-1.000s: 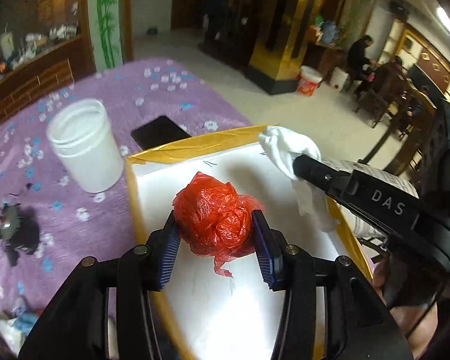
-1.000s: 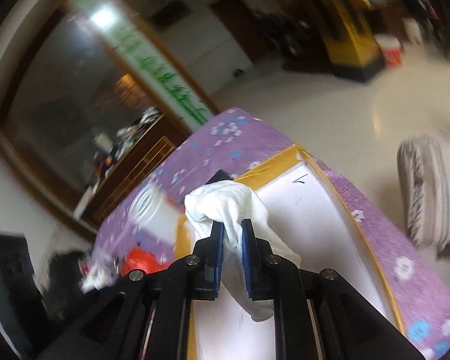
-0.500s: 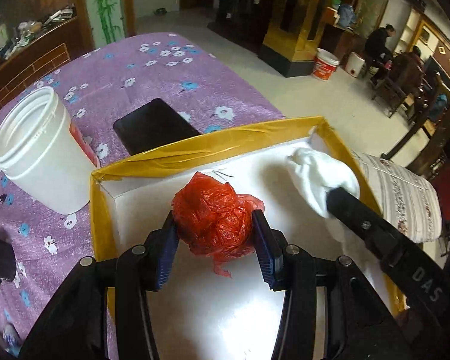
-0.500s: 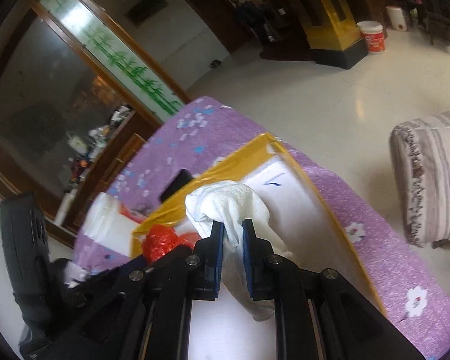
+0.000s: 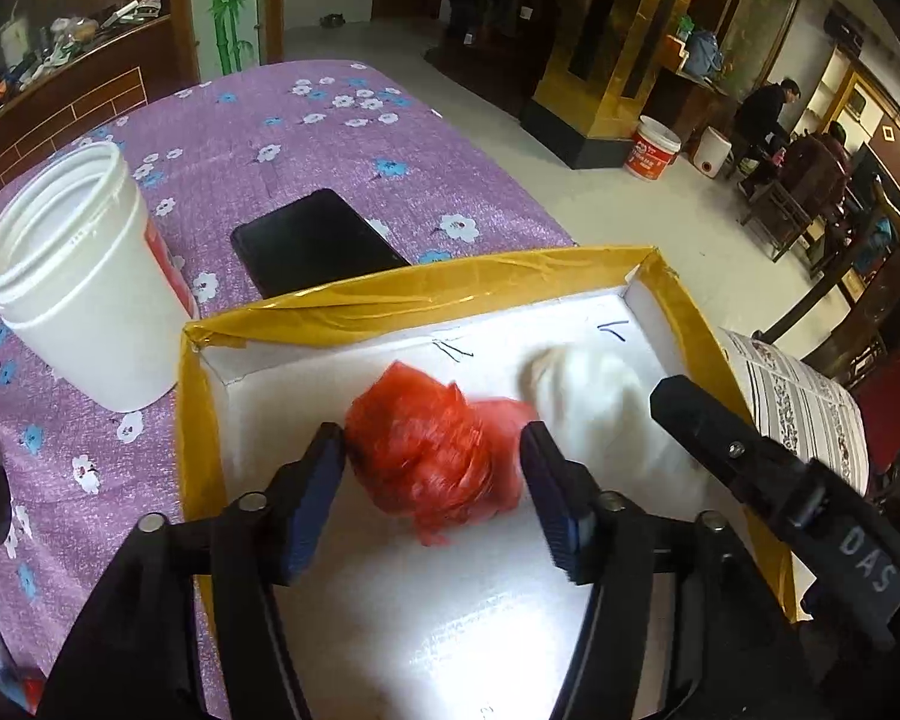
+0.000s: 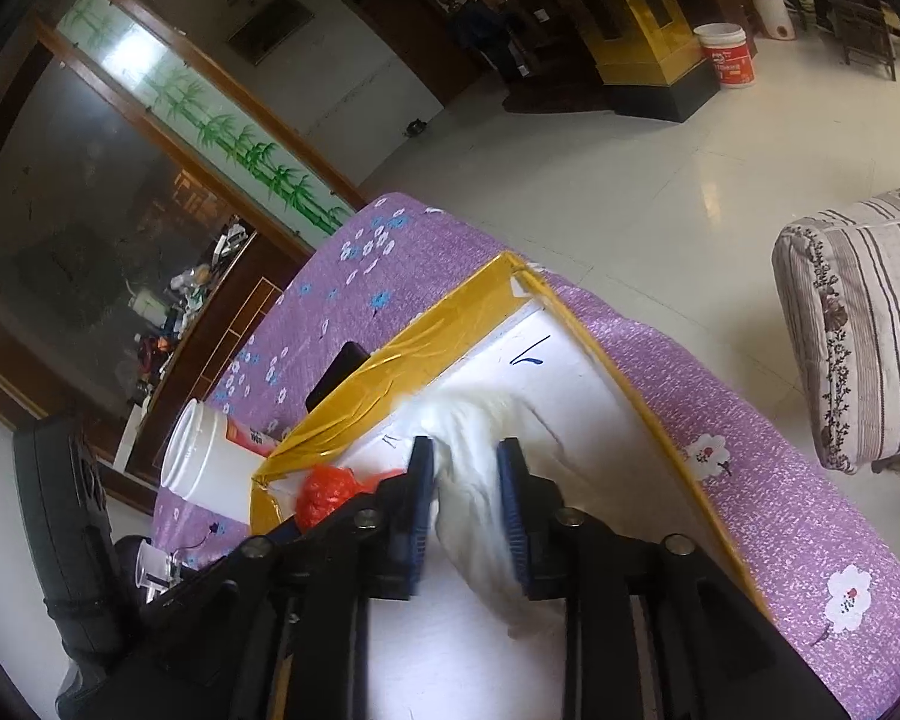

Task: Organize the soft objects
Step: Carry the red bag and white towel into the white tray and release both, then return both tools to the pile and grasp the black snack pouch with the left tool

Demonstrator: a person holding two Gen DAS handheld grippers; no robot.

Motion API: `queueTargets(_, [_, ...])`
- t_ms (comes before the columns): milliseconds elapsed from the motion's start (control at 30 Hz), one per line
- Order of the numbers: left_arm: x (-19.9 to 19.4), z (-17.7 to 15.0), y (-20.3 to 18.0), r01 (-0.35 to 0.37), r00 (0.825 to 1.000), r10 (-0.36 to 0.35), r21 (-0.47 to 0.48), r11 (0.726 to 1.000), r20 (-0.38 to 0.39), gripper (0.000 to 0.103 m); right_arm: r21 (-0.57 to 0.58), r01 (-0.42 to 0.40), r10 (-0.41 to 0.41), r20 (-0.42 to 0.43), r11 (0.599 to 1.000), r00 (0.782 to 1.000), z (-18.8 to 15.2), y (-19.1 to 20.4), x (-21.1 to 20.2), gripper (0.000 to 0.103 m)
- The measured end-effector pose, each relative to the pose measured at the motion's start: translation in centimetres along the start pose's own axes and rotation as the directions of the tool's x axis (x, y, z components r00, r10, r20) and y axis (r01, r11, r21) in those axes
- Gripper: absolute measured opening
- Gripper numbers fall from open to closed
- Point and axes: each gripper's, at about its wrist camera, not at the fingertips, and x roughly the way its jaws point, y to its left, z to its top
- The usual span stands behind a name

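A crumpled red plastic bag (image 5: 438, 468) lies blurred between the blue pads of my left gripper (image 5: 432, 441), whose jaws are opening; the pads stand off its sides. It is over the white floor of a yellow-taped box (image 5: 390, 300). Right of it a white cloth (image 5: 594, 396) sags into the box's far right corner. In the right wrist view my right gripper (image 6: 465, 450) is opening too, with the blurred white cloth (image 6: 474, 516) loose between its pads. The red bag (image 6: 324, 492) shows at the left of the box (image 6: 390, 372).
A white plastic tub (image 5: 72, 276) stands open on the purple flowered tablecloth (image 5: 306, 138), left of the box. A black phone (image 5: 312, 240) lies behind the box's far rim. A striped cushioned seat (image 6: 858, 324) is beyond the table's right edge.
Both grippers came down into the box and spread their jaws. The red bag and the white cloth slipped from the pads and now blur as they settle.
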Motion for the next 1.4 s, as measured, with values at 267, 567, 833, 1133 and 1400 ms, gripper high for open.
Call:
queueTargets(267, [-1.5,-0.1,0.1,0.026,1.0,-0.026,-0.017,1.0,0.003,0.064,0.002,-0.005,0.005,0.072,1.0,0.997,0.3,0.0,-1.5,0.042])
queueTargets(567, [-5.3,-2.2,0.2,0.064,0.998,-0.063,-0.023,0.998,0.028,0.064,-0.026,-0.026,0.029,0.12,0.999,0.992,0.6,0.6,-2.6,0.042])
queueTargets(833, [-12.0,-8.6,2.0,0.084,0.993,-0.081,-0.025,0.996,0.09,0.064,-0.088,-0.033,0.046,0.147,0.996,0.988,0.4,1.9,-3.5,0.042])
queueTargets(1133, [-18.9,-17.0,4.8,0.066,0.98,-0.078,0.067,0.996,0.182,0.073,-0.263,-0.112,0.139,0.086,0.958,0.987,-6.2,7.1,-8.1,0.043])
queueTargets(1400, [-21.0,-24.3,10.3,0.023,0.977,-0.032,0.044,0.999,0.213,0.074,-0.424,-0.302,0.297,-0.08,0.854,0.951,-19.0,9.7,-12.6,0.043])
